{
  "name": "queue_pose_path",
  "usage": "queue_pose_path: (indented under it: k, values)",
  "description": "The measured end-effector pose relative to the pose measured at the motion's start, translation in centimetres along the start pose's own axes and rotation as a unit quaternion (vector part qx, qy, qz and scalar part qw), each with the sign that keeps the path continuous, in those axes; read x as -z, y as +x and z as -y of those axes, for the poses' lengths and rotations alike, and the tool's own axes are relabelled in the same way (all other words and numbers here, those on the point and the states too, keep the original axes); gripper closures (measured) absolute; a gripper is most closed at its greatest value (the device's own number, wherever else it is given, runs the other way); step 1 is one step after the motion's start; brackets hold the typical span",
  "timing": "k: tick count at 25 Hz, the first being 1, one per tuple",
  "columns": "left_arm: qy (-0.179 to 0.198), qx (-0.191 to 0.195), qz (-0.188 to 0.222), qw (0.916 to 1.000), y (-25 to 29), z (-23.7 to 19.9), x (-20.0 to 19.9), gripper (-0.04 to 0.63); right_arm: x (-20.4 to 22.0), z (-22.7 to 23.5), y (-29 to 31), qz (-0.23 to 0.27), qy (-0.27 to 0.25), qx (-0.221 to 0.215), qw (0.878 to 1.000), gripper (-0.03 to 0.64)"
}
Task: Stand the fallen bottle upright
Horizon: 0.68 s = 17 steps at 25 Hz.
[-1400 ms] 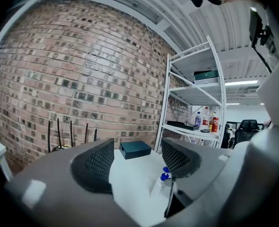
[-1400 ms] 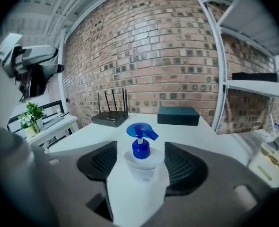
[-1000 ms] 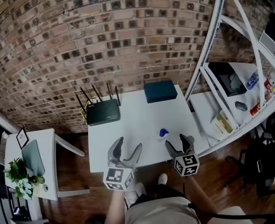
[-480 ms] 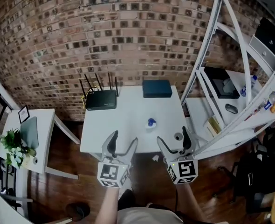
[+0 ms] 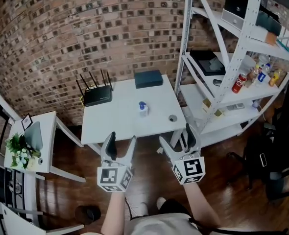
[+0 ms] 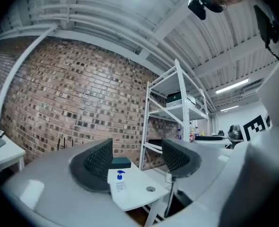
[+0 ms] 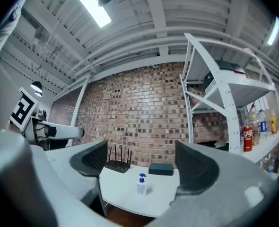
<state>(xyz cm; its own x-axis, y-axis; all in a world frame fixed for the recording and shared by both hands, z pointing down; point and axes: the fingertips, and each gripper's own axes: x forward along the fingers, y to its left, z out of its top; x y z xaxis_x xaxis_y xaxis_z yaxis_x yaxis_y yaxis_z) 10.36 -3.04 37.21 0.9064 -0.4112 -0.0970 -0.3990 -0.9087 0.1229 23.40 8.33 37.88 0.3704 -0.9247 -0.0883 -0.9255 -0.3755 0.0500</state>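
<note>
- Already the bottle stands upright near the middle of the white table, with its blue pump top uppermost, so the task looks done.
- On the near side of the table, the left gripper has its jaws spread with nothing between them. It is held level and well apart from the bottle, probably so as not to disturb it.
- Beside it, the right gripper has just been opening its jaws, and they stand wide and empty. The bottle shows only far off through the gap, which fits a release.
- The router at the far left, the dark box at the far edge and a small round thing to the right all sit apart from the bottle, so nothing props it up.
</note>
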Motion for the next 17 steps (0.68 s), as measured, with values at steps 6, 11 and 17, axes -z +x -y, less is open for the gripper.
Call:
queue_pose_path:
  k: [6, 11, 17]
  values:
    - [0.014, -0.008, -0.032, 0.9993, -6.3, 3.7, 1.8, 0.259, -0.9, -2.6, -6.1, 0.003, 0.011, -0.011, 1.000, 0.190]
    - [0.024, -0.040, -0.022, 0.9987, -8.7, 6.3, 0.4, 0.260, -1.2, -2.3, -8.5, -0.005, -0.004, -0.035, 0.999, 0.190]
    - [0.010, -0.037, -0.023, 0.9990, -9.2, 11.2, 0.9, 0.261, -1.7, 0.8, -11.4, -0.003, 0.003, -0.035, 0.999, 0.190]
